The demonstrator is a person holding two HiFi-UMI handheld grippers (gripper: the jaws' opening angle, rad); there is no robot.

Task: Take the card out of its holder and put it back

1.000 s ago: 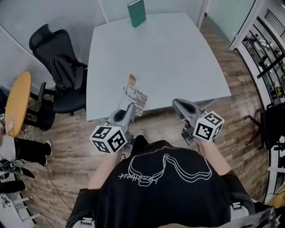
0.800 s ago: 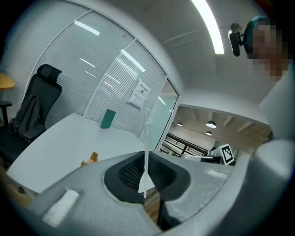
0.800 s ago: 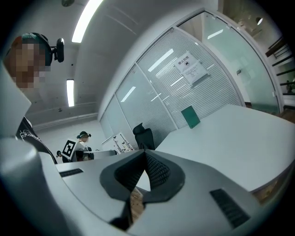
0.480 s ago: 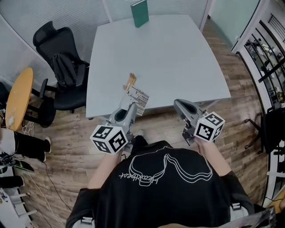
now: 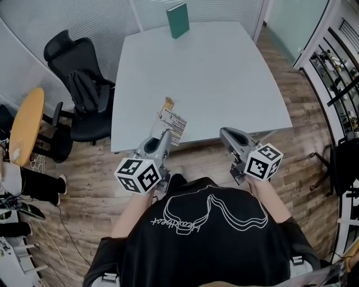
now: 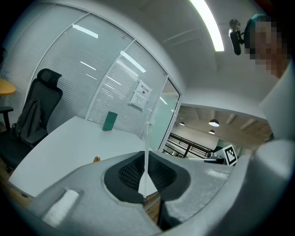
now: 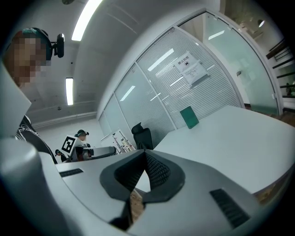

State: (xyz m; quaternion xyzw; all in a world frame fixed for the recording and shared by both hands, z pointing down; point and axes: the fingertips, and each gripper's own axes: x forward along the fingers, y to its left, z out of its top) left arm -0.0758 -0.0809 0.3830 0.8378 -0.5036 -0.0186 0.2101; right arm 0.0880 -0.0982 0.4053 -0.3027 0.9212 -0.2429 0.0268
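the left hand-held gripper (image 5: 163, 137) is clamped on the card (image 5: 171, 124) — its jaws are pressed together on the card's lower part. the white card, with its barcode-like print, rises tilted over the near edge of the counter (image 5: 224, 73). in the left gripper view the card (image 6: 146, 138) shows edge-on, a thin white line standing up from between the closed pads of the left hand-held gripper (image 6: 144, 161).

the holder (image 5: 166, 103), a small wooden piece, sits on the counter just beyond the card. from the head view i cannot tell whether the card's top edge touches it. in the left gripper view the holder (image 6: 96, 159) lies to the left of the card and apart from it, so the card is out of the holder.

the right hand-held gripper (image 5: 224, 132) sits at the counter's near edge, well apart from the card. in the right gripper view the right hand-held gripper (image 7: 144, 156) has its jaws together with nothing between them.

a green box (image 5: 178, 12) stands upright at the far edge of the counter. a black office chair (image 5: 78, 78) with a dark garment draped on it stands beside the counter's left side, and a round yellow side table (image 5: 25, 126) is further left — both on the wooden floor (image 5: 196, 154).
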